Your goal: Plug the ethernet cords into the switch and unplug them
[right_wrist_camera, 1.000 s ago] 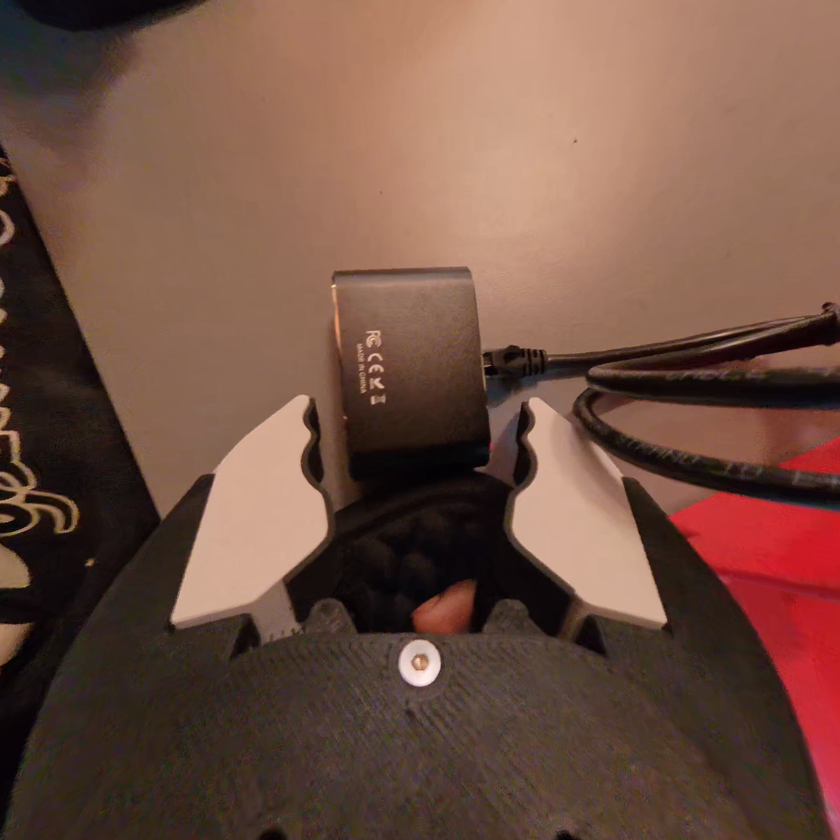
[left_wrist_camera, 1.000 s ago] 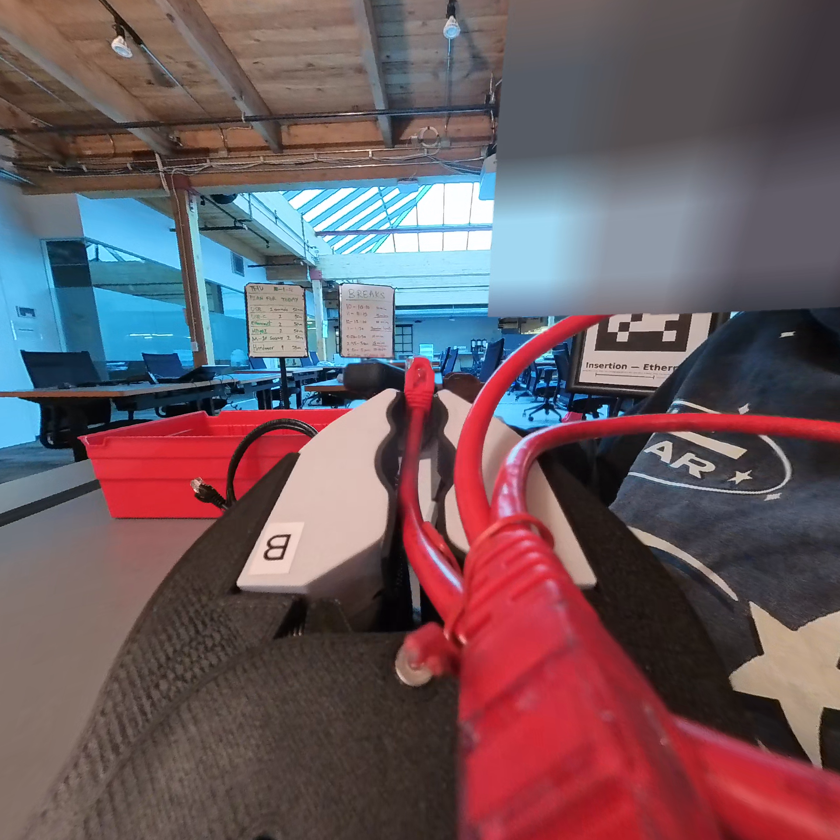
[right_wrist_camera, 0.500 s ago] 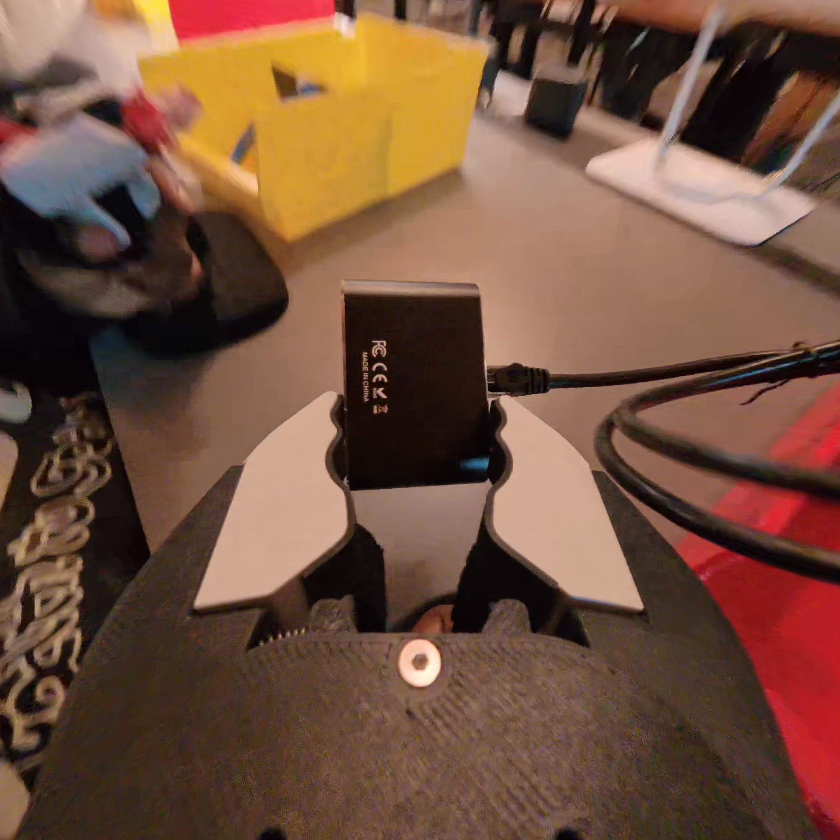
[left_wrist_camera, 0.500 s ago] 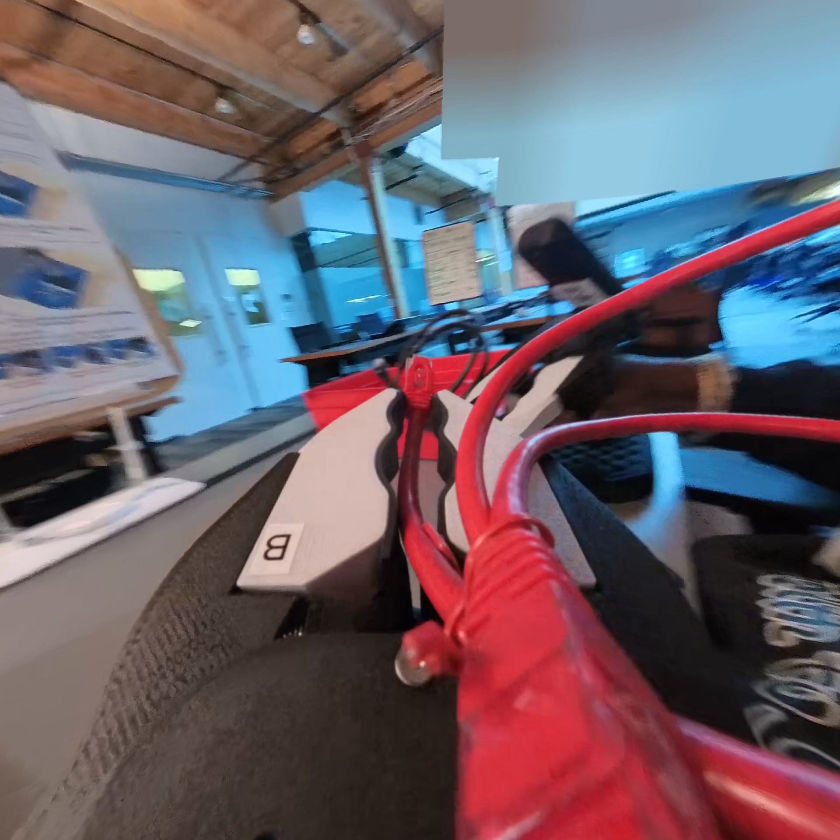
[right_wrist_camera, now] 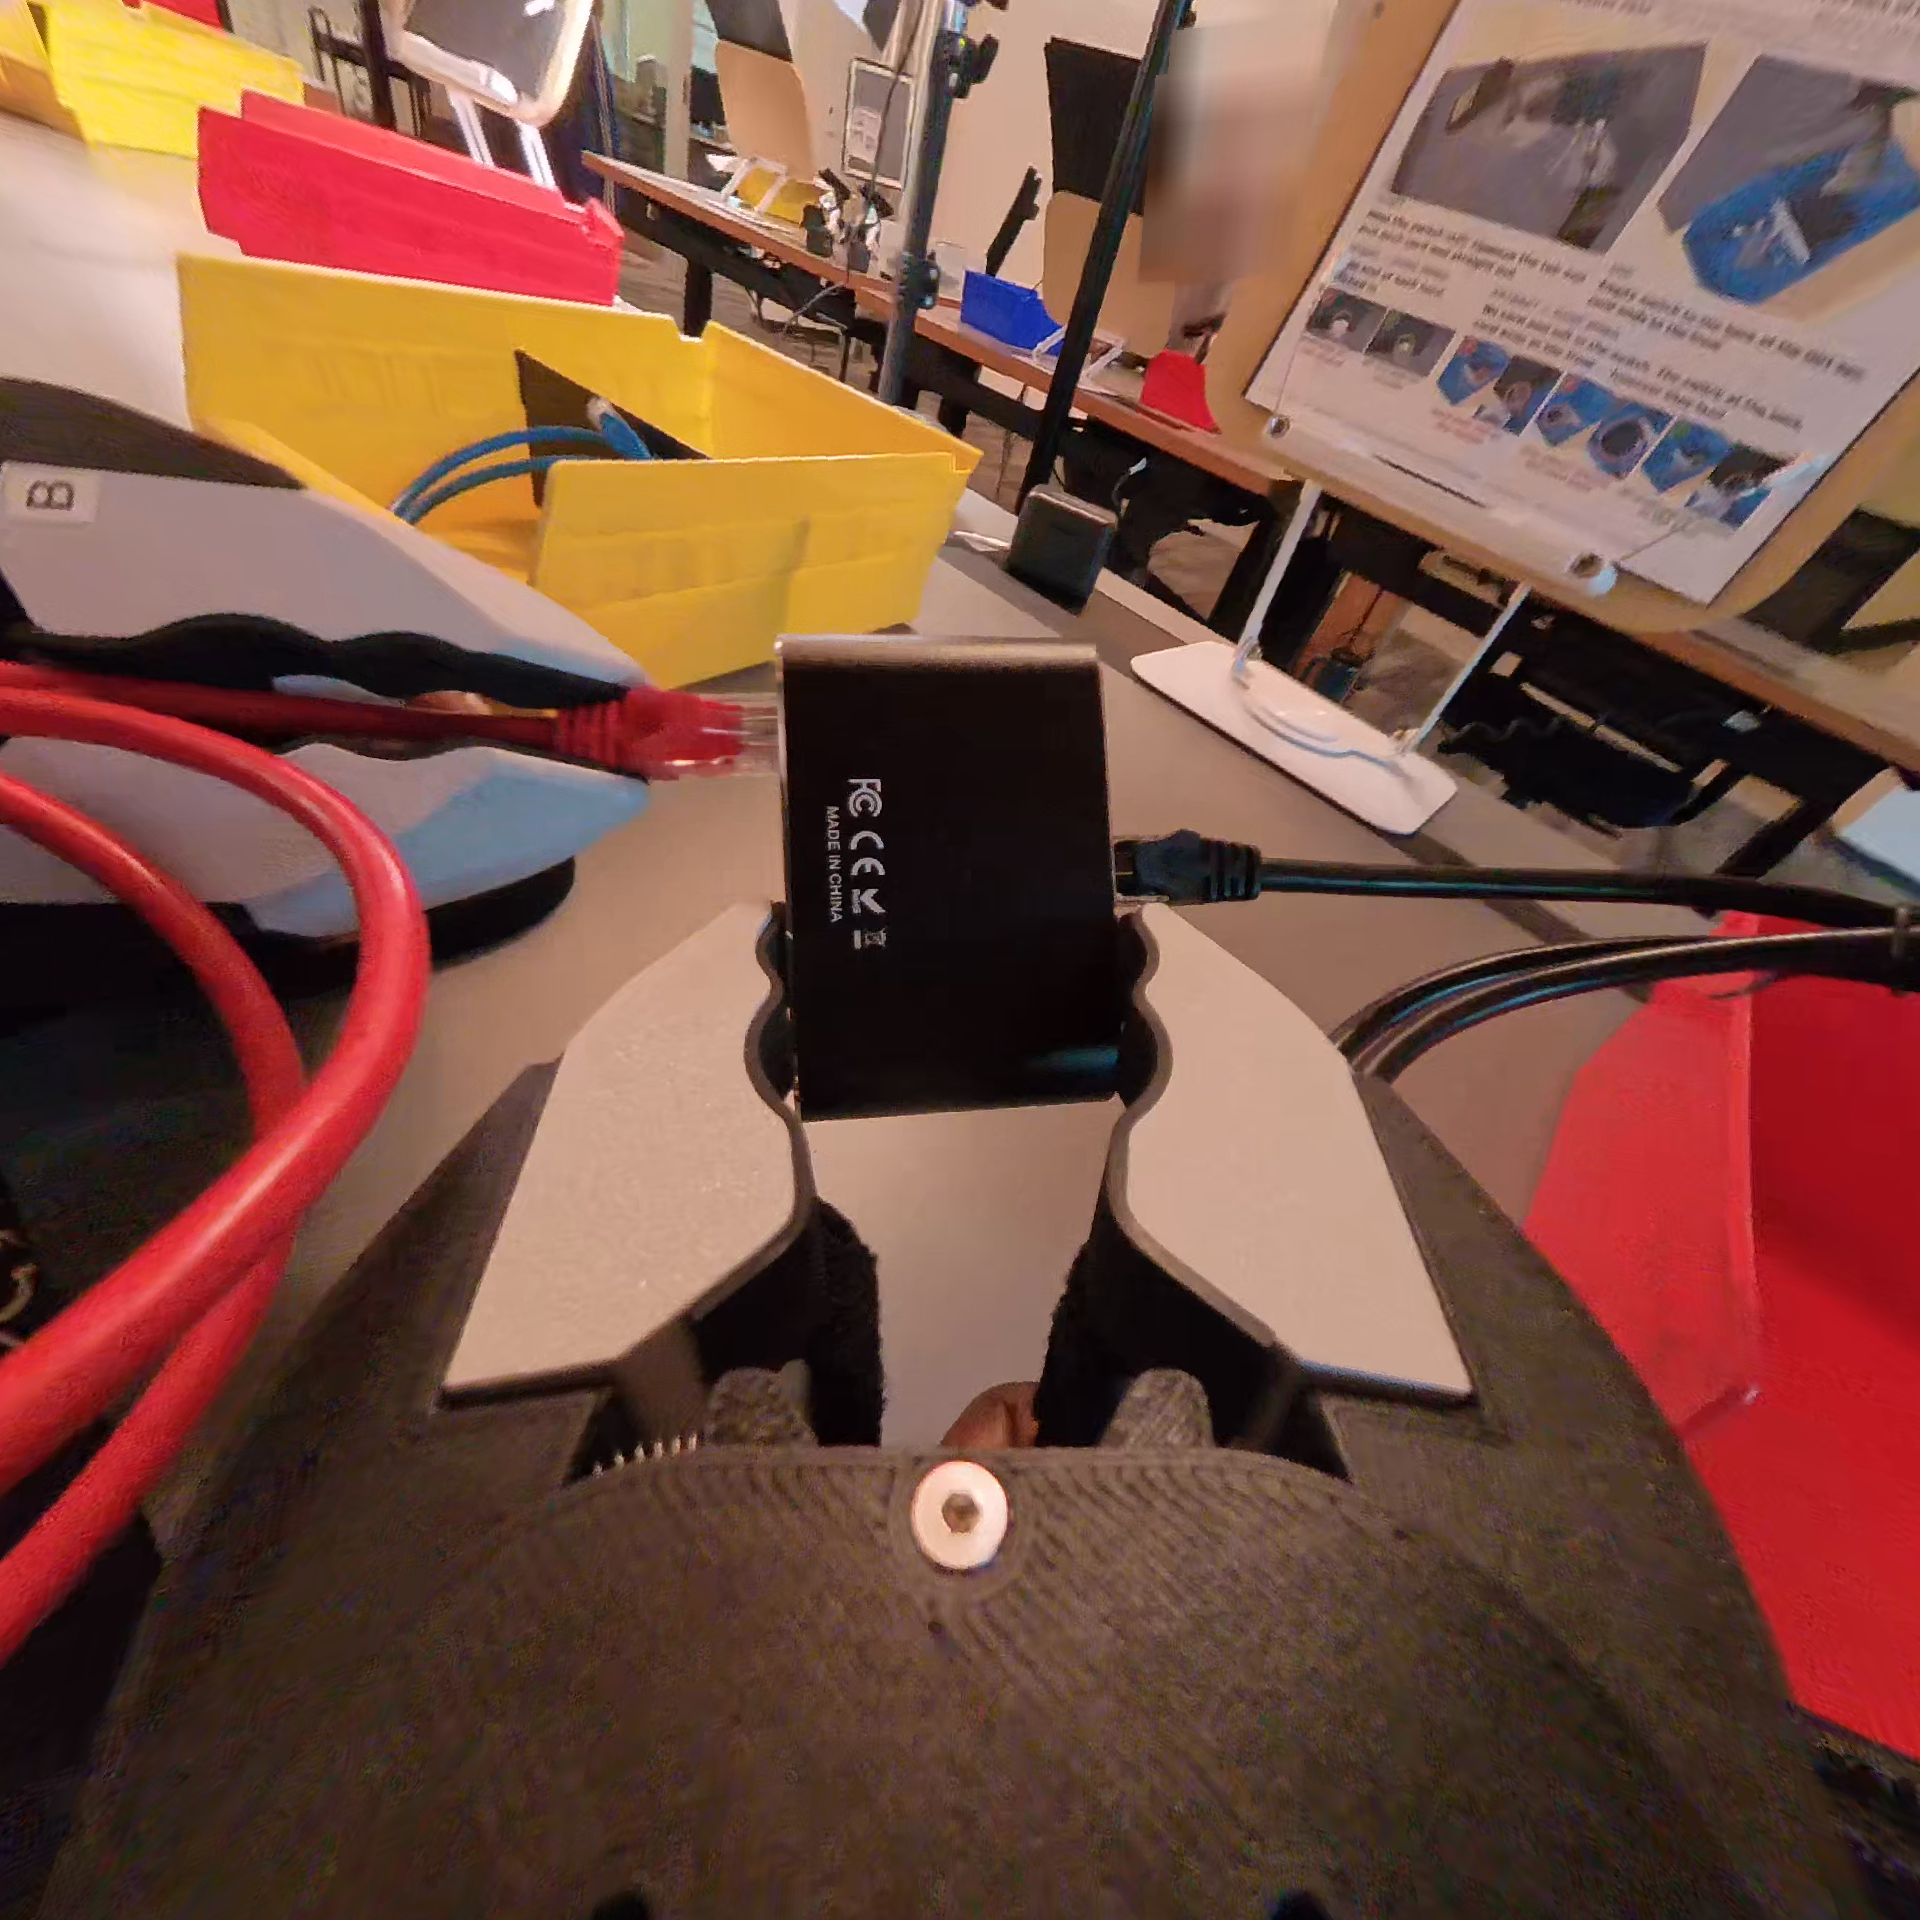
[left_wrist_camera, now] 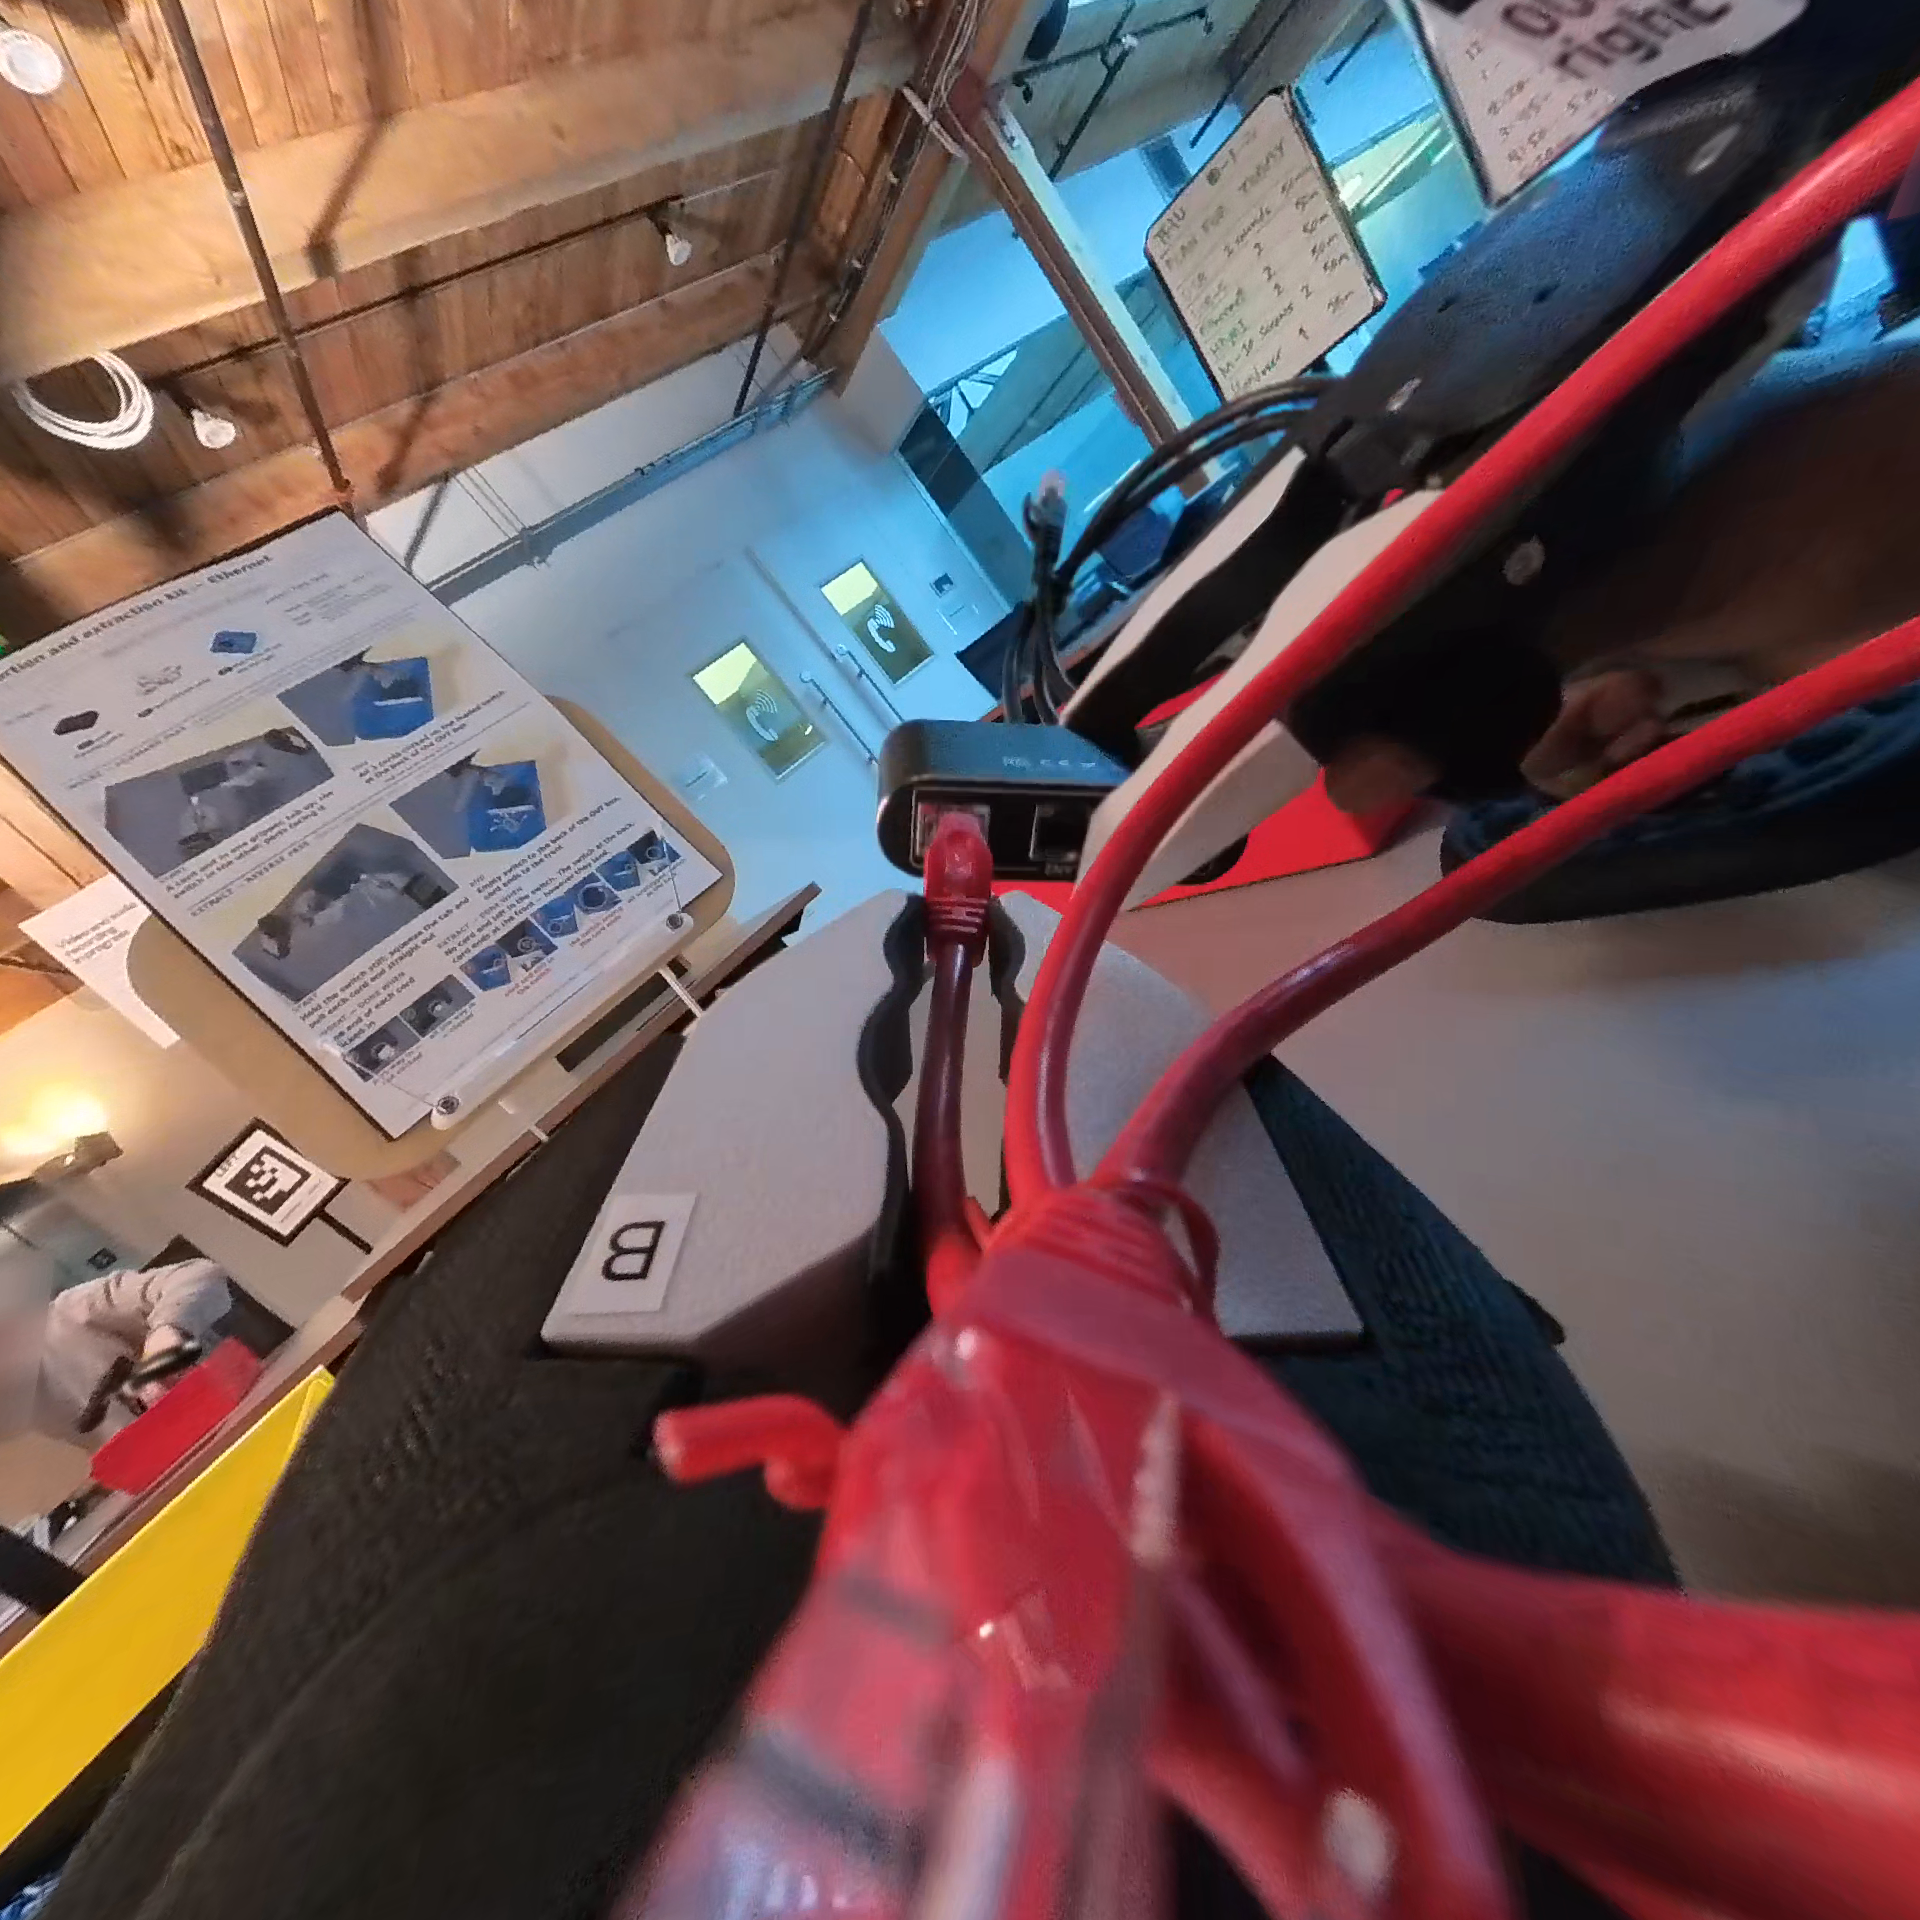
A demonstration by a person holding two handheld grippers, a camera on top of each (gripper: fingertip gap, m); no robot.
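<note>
**Inspector A:** Grey tabletop [right_wrist_camera: 644, 894] is carrying the whole setup. A yellow bin [right_wrist_camera: 644, 520] is sitting at its far left in the right wrist view, with blue cable [right_wrist_camera: 468, 468] lying coiled inside it, and a red bin [right_wrist_camera: 1766, 1247] is lying at the near right edge. An instruction board [left_wrist_camera: 343, 821] is standing on a clear stand beyond.

**Inspector B:** And the grippers?

**Inspector A:** The right gripper [right_wrist_camera: 951, 997] is clamping the black ethernet switch [right_wrist_camera: 945, 883] by its two port sides, holding it up off the table. The left gripper [left_wrist_camera: 951, 935] is pinching the red ethernet cord [left_wrist_camera: 945, 1060] just behind its plug, jaws closed on the cable.

**Inspector B:** Where is the plug sitting?

**Inspector A:** The red plug [right_wrist_camera: 665, 732] is meeting the left face of the switch, its clear tip at the port mouth. In the left wrist view it is lining up with the left-hand port of two. I cannot tell whether it is fully seated.

**Inspector B:** Anything else connected?

**Inspector A:** A black ethernet cord [right_wrist_camera: 1455, 883] is sitting plugged into the opposite face, trailing off right. Loose red loops are arching over the left gripper, and the cord's other plug [left_wrist_camera: 1039, 1558] is lying blurred across its body.
</note>
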